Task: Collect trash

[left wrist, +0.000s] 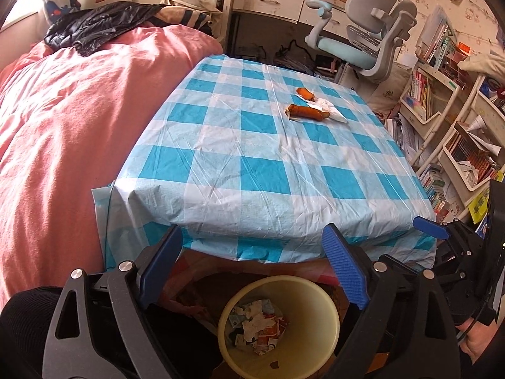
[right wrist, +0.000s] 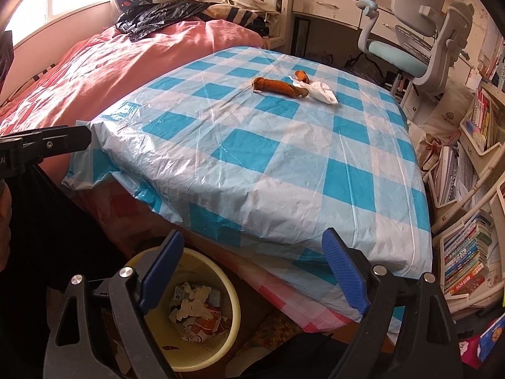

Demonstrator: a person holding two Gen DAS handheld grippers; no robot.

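Note:
On the blue-and-white checked table [left wrist: 252, 164] [right wrist: 268, 164], two orange-brown scraps [left wrist: 307, 112] [right wrist: 277, 87] and a crumpled white tissue [left wrist: 328, 109] [right wrist: 318, 92] lie together on the far half. A yellow bin [left wrist: 329, 309] [right wrist: 235, 300] stands on the floor below the near edge. It holds crumpled paper and wrappers [left wrist: 258, 325] [right wrist: 197, 309]. My left gripper [left wrist: 252, 268] hangs open over the bin with nothing between its jaws. My right gripper [right wrist: 252, 268] is open and empty beside it, over the table's near edge. Its blue fingertip [left wrist: 430, 228] shows in the left wrist view.
A bed with a pink quilt [left wrist: 63, 120] [right wrist: 104, 72] runs along the table's left side, with a black jacket [left wrist: 94, 25] on it. A grey desk chair [left wrist: 369, 41] [right wrist: 419, 47] stands beyond the table. Crowded bookshelves [left wrist: 457, 145] [right wrist: 467, 252] line the right.

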